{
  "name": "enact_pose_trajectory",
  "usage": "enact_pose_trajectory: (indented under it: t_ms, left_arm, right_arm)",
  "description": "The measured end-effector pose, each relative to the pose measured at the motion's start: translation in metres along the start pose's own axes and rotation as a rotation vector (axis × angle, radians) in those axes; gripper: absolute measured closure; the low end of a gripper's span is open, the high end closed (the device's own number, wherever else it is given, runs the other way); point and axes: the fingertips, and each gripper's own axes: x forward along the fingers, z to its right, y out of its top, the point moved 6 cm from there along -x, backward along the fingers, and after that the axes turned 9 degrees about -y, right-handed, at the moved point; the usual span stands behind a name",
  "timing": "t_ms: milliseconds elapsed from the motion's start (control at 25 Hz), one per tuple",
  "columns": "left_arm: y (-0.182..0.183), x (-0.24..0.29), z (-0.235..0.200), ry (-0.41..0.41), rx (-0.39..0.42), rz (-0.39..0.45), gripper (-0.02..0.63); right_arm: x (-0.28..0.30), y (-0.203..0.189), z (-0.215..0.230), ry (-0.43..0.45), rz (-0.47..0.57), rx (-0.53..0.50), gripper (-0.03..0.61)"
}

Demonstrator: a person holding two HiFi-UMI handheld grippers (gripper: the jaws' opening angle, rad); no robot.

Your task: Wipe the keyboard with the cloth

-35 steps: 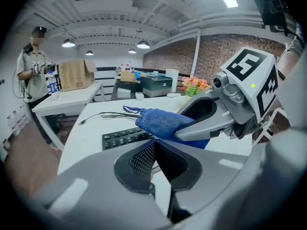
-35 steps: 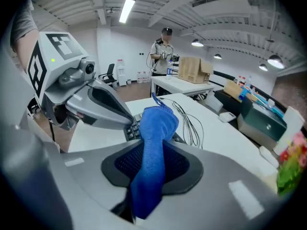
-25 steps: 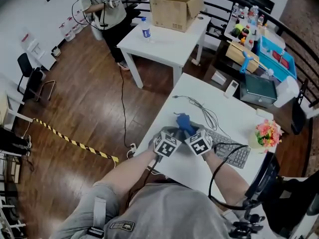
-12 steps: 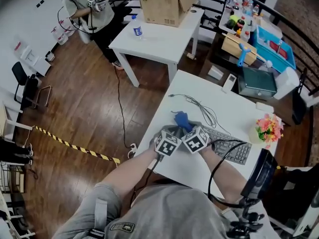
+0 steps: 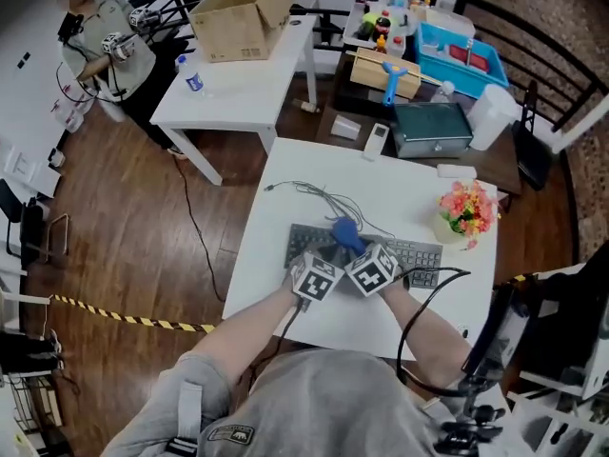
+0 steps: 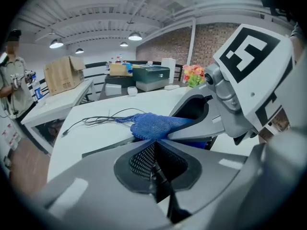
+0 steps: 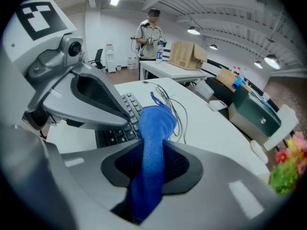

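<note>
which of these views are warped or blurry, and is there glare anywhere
Head view: mild wide-angle bowing toward the edges, dim corners, otherwise sharp, no strong glare. Left gripper view: heavy fisheye circle with black corners, round ceiling lamps blown out white. Right gripper view: same fisheye, blue knitted cloth crisp at centre, pink-and-green flower bunch smeared at the rim.

On my tabletop (image 5: 271,255) the keyboard (image 5: 419,253) lies across the middle, toward the near edge. The cable (image 5: 319,196) trails behind it toward the far left corner. The flowers (image 5: 466,209) stand at the right edge. My left tool (image 6: 153,145) and right tool (image 7: 151,162) sit side by side over the keyboard's left half, with the cloth (image 5: 346,231) in the right one.
</note>
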Motion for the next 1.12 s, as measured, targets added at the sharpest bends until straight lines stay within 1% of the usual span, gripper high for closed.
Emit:
enact_pose_trajectory:
  t_ms: [160, 440, 560, 720, 800, 920, 1040, 1120]
  left_arm:
    - [0.024, 0.026, 0.037, -0.059, 0.051, -0.003, 0.62]
    - [0.059, 0.061, 0.093, -0.124, 0.129, -0.002, 0.62]
    - [0.069, 0.073, 0.115, -0.147, 0.147, -0.007, 0.62]
    - [0.074, 0.087, 0.138, -0.174, 0.16, -0.012, 0.62]
    - [0.075, 0.09, 0.144, -0.174, 0.171, -0.017, 0.62]
    - [0.074, 0.09, 0.148, -0.169, 0.184, -0.022, 0.62]
    - [0.073, 0.087, 0.144, -0.161, 0.169, -0.019, 0.62]
    - [0.071, 0.081, 0.137, -0.148, 0.152, -0.008, 0.62]
  right_arm:
    - [-0.019, -0.043, 0.036, -0.058, -0.038, 0.063, 0.466]
    - [-0.05, -0.11, 0.089, -0.138, -0.09, 0.158, 0.466]
    - [-0.062, -0.136, 0.107, -0.167, -0.111, 0.2, 0.466]
    - [-0.075, -0.17, 0.131, -0.22, -0.137, 0.266, 0.466]
    - [-0.079, -0.18, 0.137, -0.236, -0.143, 0.286, 0.466]
    - [-0.081, -0.184, 0.139, -0.243, -0.142, 0.29, 0.466]
    - [-0.08, -0.179, 0.137, -0.242, -0.139, 0.287, 0.466]
    - [-0.079, -0.166, 0.129, -0.224, -0.123, 0.273, 0.466]
